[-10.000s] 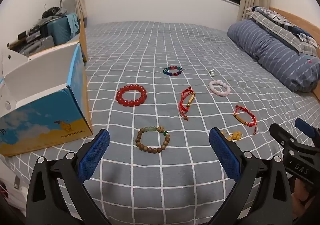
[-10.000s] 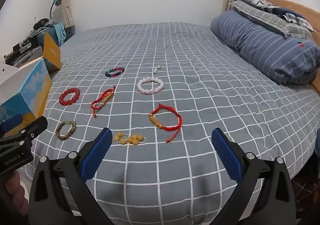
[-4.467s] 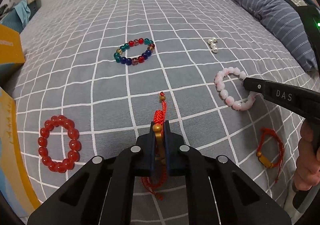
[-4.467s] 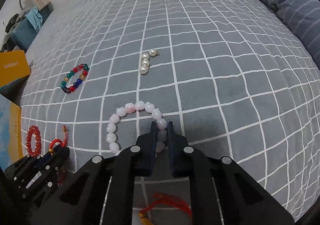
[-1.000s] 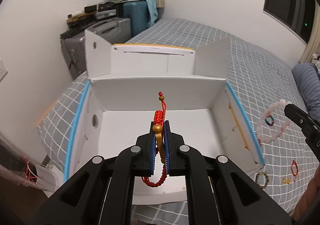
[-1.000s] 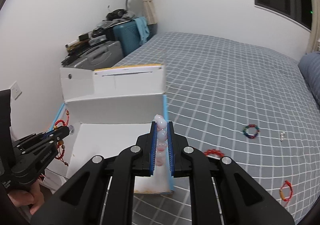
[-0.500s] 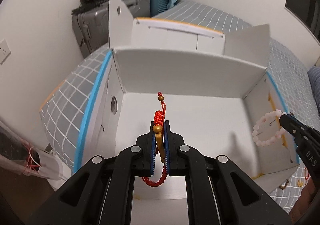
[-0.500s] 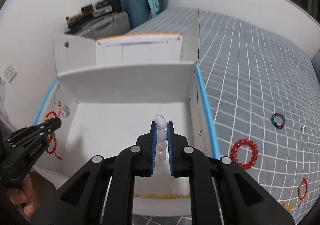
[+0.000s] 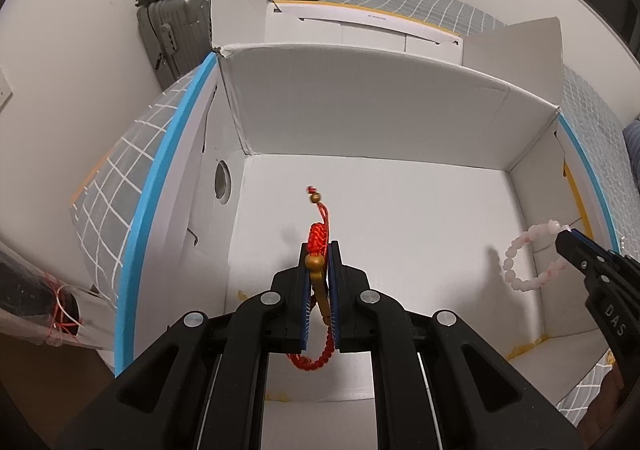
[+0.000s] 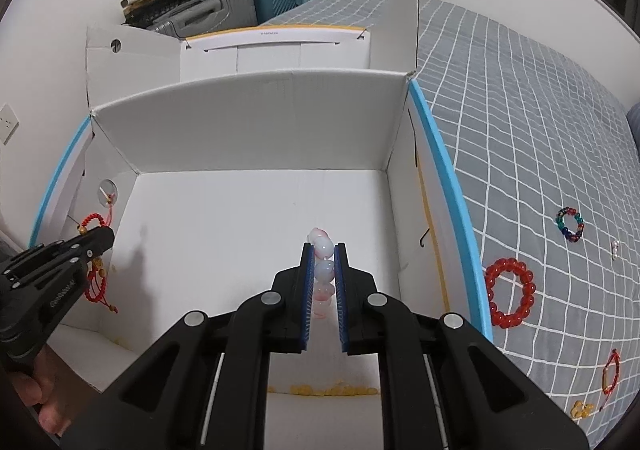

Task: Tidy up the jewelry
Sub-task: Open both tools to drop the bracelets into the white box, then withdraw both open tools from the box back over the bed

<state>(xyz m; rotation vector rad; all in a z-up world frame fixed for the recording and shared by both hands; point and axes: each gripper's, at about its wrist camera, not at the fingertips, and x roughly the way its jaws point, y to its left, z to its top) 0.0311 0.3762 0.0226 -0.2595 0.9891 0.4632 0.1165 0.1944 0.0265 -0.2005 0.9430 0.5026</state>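
Over the open white box, both grippers point down into its inside. Left gripper has its fingers clenched on the red cord bracelet, near the box's left wall. Right gripper grips the pink bead bracelet nearer the right wall. On the bed beside the box lie a red bead bracelet and a multicoloured bracelet.

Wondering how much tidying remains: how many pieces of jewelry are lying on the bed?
5, right of the box: red bead bracelet, multicolour bracelet, pearls, then red cord bracelet and yellow beads lowest. More may be hidden.
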